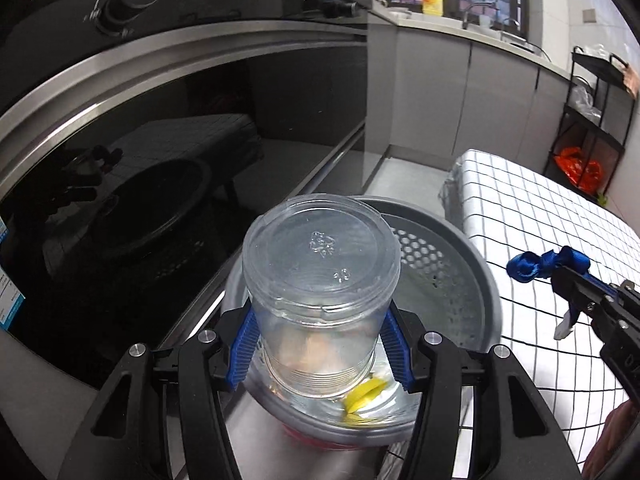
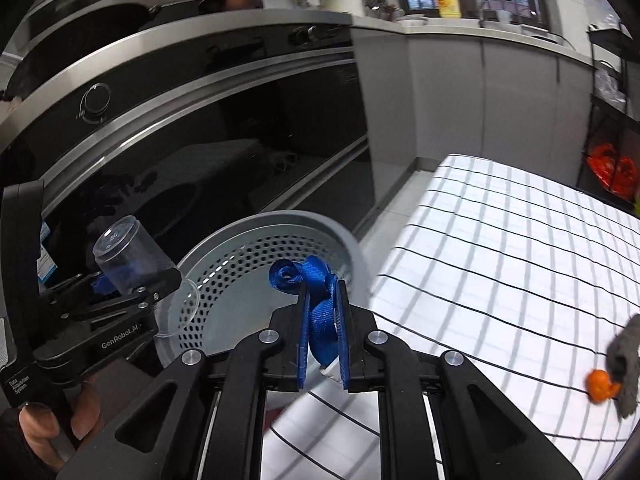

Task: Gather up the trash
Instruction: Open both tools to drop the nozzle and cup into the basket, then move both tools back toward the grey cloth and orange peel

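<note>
The left gripper [image 1: 320, 344] clamped a clear plastic cup [image 1: 320, 280], bottom up, over the grey perforated bin [image 1: 440, 256]. The right gripper [image 2: 323, 320] was pinched shut on a blue ribbon [image 2: 316, 280] beside the bin's rim. A checked cloth [image 2: 500, 248] covered the table, with an orange scrap [image 2: 600, 386], perhaps peel, at its far side. A black glass oven front [image 2: 200, 152] and grey cabinets [image 2: 480, 96] stood behind.

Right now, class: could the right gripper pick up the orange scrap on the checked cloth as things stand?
Probably not yet. The right gripper is shut on a blue ribbon, so its jaws are full. Nothing lies between it and the orange scrap on the checked cloth; dropping the ribbon in the grey bin first would free it.
</note>
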Available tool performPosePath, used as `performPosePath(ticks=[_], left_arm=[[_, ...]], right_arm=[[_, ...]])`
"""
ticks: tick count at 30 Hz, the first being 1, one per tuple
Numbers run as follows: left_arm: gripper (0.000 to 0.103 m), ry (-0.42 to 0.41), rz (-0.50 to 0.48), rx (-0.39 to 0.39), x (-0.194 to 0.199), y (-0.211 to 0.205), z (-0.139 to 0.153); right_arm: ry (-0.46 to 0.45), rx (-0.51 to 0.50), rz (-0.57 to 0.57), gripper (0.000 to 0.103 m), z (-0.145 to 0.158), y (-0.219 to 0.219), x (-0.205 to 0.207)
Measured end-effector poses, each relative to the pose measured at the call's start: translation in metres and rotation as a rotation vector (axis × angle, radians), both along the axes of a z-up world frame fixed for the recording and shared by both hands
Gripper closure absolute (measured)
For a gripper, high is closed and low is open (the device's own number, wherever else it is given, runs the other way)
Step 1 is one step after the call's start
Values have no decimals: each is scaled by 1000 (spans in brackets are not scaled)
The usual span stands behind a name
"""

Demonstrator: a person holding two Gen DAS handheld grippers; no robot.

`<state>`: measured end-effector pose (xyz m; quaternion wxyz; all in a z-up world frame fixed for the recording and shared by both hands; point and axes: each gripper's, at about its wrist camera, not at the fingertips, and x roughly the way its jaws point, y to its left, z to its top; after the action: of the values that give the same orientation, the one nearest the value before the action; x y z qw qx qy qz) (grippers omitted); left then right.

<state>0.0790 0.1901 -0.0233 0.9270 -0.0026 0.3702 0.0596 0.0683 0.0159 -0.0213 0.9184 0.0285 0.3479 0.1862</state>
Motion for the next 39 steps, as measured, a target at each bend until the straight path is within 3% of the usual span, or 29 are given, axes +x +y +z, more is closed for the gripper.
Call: performPosePath(ticks=[10,21,23,25,27,39], left_arm=[[49,46,25,7,10,7,-8],[45,51,40,-21,12,14,-9],[45,44,41,-32,10,16,-8],[37,36,44,-40,8,18,-7],[33,30,48,-46,7,19,-6],[31,27,43,-51,7,19,-6]], right_arm=[[-9,-63,44,91,-9,24,17],[-12,-60,75,91,-9,31,25],[-18,-62,76,89,-8,32,24],[-33,-63,70,70,-6,32,23],[-51,-53,61,59,-3,30,20],[-36,-43,44,59,-3,26,18]])
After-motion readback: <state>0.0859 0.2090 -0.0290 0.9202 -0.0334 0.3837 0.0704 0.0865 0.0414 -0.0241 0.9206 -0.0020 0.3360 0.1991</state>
